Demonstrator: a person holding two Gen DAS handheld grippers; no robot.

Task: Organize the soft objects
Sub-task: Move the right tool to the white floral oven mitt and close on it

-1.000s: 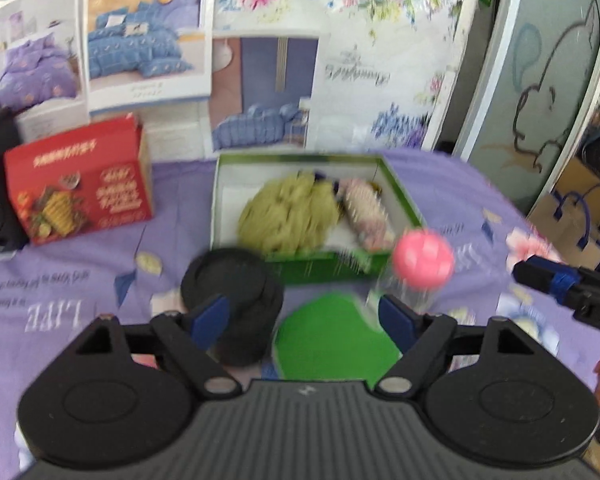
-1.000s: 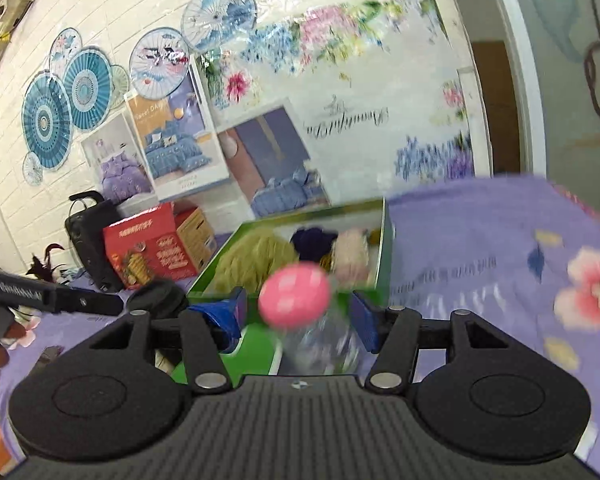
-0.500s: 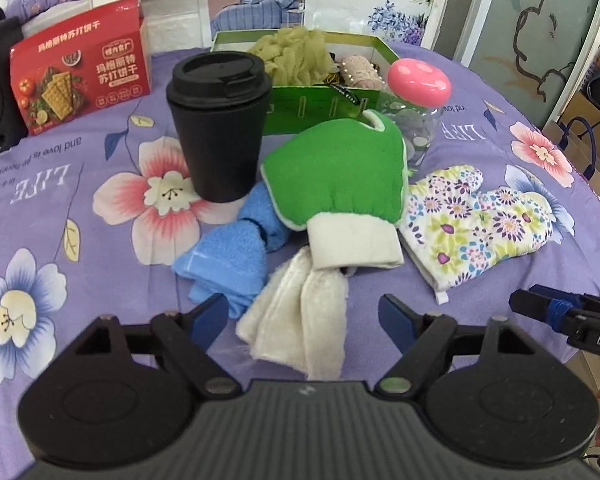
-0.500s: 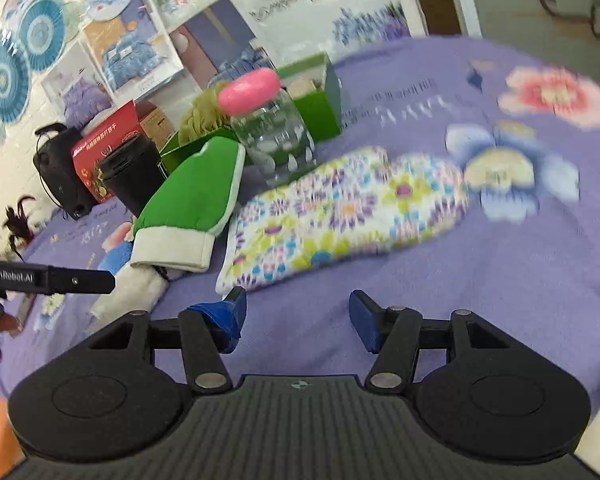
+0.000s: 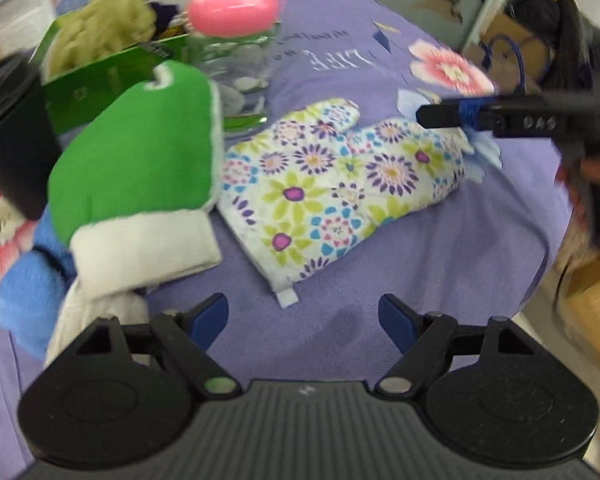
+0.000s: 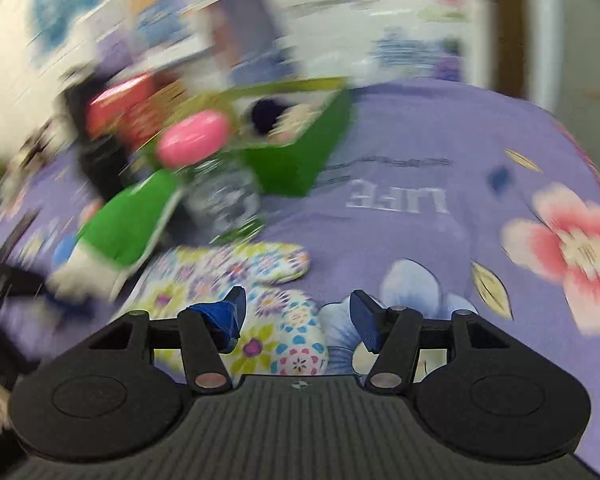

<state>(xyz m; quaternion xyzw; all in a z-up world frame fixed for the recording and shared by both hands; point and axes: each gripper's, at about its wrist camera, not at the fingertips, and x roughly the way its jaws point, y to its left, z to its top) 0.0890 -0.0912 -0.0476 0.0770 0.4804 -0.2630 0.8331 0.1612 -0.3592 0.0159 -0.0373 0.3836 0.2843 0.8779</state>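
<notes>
We are holding the left tongs (image 5: 303, 318) low in the left view, blue pads spread apart and gripping nothing, just short of the cuff tab of the floral mitt (image 5: 340, 188). The right tongs (image 6: 295, 322) are likewise spread and empty, and in the right view the mitt's (image 6: 236, 280) fingertip end is lying between their pads at the bottom centre; whether they are touching it we cannot tell through the blur. The mitt is lying flat on the purple cloth (image 5: 440, 264) at mid frame. Left of it, the green mitt (image 5: 140, 160) is leaning over a white cloth (image 5: 96, 312) and a blue cloth (image 5: 28, 292). Further up, a glass jar (image 5: 240, 64) with a pink lid (image 5: 232, 10) is standing just behind both mitts, a black cup (image 5: 12, 140) at the left edge, and the green box (image 5: 100, 76) holding a yellow puff (image 5: 104, 30) at the upper left.

We are judging the risks as follows: the floral mitt is limp, so pinching only one layer could let it sag and drag. Sweeping it toward the box could knock the jar or cup, which are crowding that path. The green mitt is propped loosely and could slide off its pile if nudged.
</notes>
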